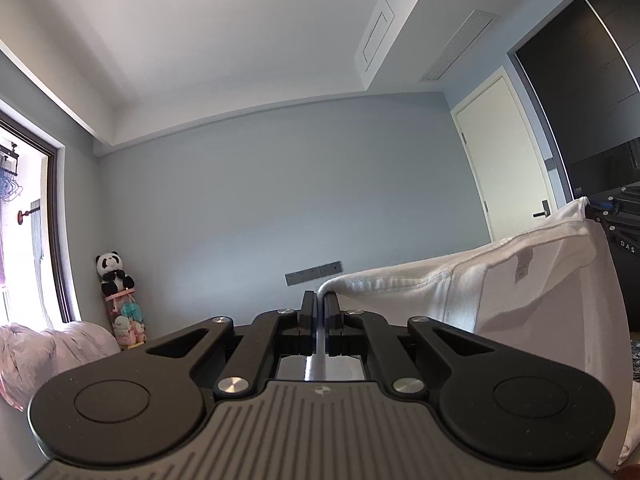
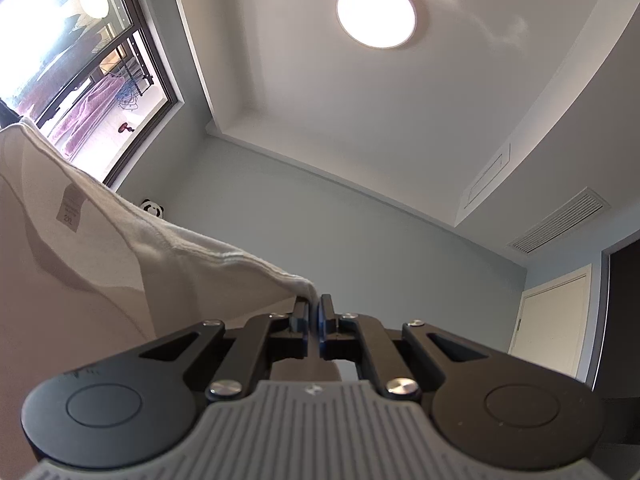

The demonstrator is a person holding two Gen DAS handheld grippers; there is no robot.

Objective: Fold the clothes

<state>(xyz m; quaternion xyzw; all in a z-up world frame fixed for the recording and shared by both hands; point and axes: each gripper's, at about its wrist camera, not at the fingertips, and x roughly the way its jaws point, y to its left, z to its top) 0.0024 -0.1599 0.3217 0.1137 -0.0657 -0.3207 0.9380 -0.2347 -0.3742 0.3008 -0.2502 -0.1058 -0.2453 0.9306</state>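
Note:
A white T-shirt (image 1: pixel 528 296) hangs stretched in the air between my two grippers, its neck label showing. My left gripper (image 1: pixel 320 300) is shut on one top corner of the shirt, and the cloth runs off to the right. My right gripper (image 2: pixel 315 304) is shut on the other top corner, and the shirt (image 2: pixel 100 264) runs off to the left with its label visible. Both grippers point upward toward the wall and ceiling. The lower part of the shirt is hidden below the gripper bodies. The right gripper also shows at the far right of the left wrist view (image 1: pixel 616 216).
A pink duvet (image 1: pixel 44 356) lies at the lower left. A panda plush (image 1: pixel 113 272) sits on a toy stand in the corner by the window. A white door (image 1: pixel 508 176) and a dark wardrobe (image 1: pixel 588 92) are on the right.

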